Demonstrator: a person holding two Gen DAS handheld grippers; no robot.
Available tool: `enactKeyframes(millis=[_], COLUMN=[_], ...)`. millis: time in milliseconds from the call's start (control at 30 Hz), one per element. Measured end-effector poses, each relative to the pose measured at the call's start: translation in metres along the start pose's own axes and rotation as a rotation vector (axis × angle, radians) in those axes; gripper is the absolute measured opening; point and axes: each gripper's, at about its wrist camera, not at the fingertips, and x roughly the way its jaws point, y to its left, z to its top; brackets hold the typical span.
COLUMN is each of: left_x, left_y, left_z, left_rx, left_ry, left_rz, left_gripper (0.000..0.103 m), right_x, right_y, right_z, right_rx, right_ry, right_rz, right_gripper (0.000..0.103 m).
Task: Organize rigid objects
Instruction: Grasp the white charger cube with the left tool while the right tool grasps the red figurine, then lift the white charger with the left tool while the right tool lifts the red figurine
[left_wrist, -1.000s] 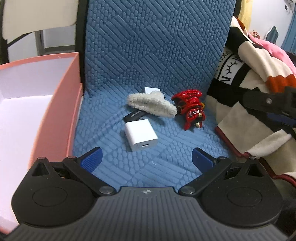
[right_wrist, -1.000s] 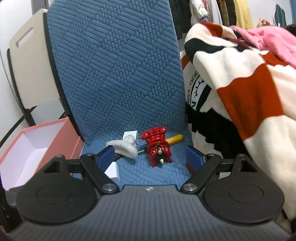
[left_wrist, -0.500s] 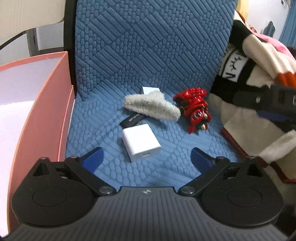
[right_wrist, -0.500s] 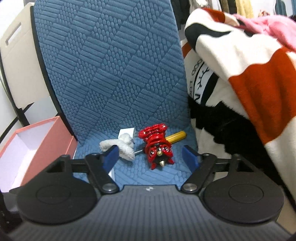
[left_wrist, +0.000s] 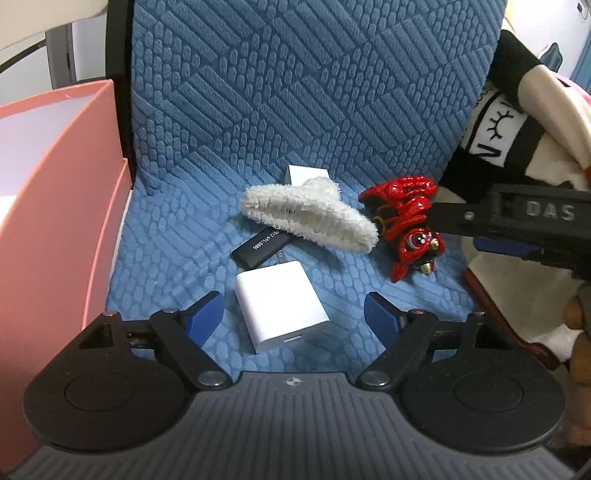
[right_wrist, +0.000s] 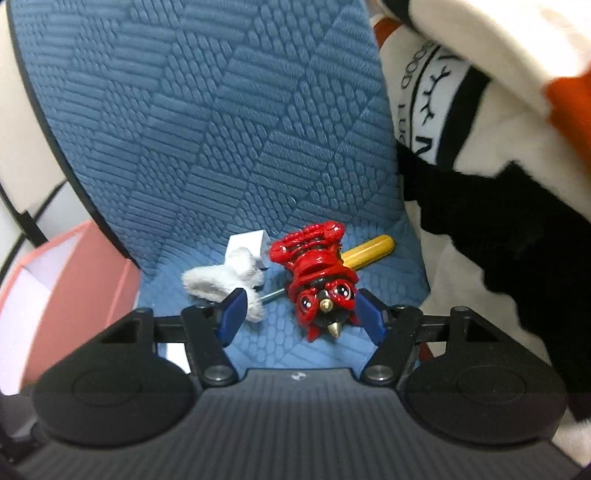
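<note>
Both tongs tip down at the blue chair seat (left_wrist: 177, 229), closing. The left tongs (left_wrist: 293, 317) sit around the white charger (left_wrist: 280, 310), not touching. The right tongs (right_wrist: 297, 314) close around the red toy (right_wrist: 317, 273), pads not touching. A pink box (left_wrist: 55, 206) sits left. Only the right view shows the yellow handle (right_wrist: 369, 249).

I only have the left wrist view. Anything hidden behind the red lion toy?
Observer: Yes, a yellow-handled tool lies behind the red lion toy, its metal shaft running under it.
Operator: Where is the right gripper?
Observer: The right gripper straddles the toy's face, jaws closing, pads not yet pressing.
Operator: Is the fluffy white piece in its way?
Observer: The fluffy white piece sits just beyond its left fingertip.
</note>
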Motion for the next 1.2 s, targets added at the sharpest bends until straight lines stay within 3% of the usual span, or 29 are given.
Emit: enactKeyframes(millis=[133, 267, 400, 600, 700, 867, 1200], left_x=[0.009, 0.014, 0.017, 0.024, 0.023, 0.020, 0.005], left_y=[-0.001, 0.002, -0.001, -0.001, 0.003, 0.013, 0.023], left_z=[0.002, 0.002, 0.004, 0.007, 0.009, 0.010, 0.004], left_rx=[-0.002, -0.024, -0.030, -0.036, -0.044, -0.094, -0.107], left_ry=[0.035, 0.064, 0.074, 0.084, 0.085, 0.102, 0.090], left_rz=[0.009, -0.001, -0.003, 0.016, 0.015, -0.045, -0.053], left_gripper=[0.077, 0.076, 0.076, 0.070, 0.066, 0.061, 0.057], right_x=[0.022, 0.038, 0.050, 0.074, 0.080, 0.071, 0.028], right_y=[0.005, -0.001, -0.003, 0.004, 0.007, 0.010, 0.009], right_z=[0.003, 0.001, 0.001, -0.002, -0.005, -0.004, -0.005], right_rx=[-0.055, -0.052, -0.042, -0.114, -0.156, -0.179, -0.130], right_ry=[0.044, 0.102, 0.121, 0.158, 0.178, 0.152, 0.057], right_rz=[-0.034, -0.084, -0.074, -0.126, -0.158, -0.165, -0.160], right_gripper=[0.068, 0.066, 0.067, 0.066, 0.057, 0.057, 0.057])
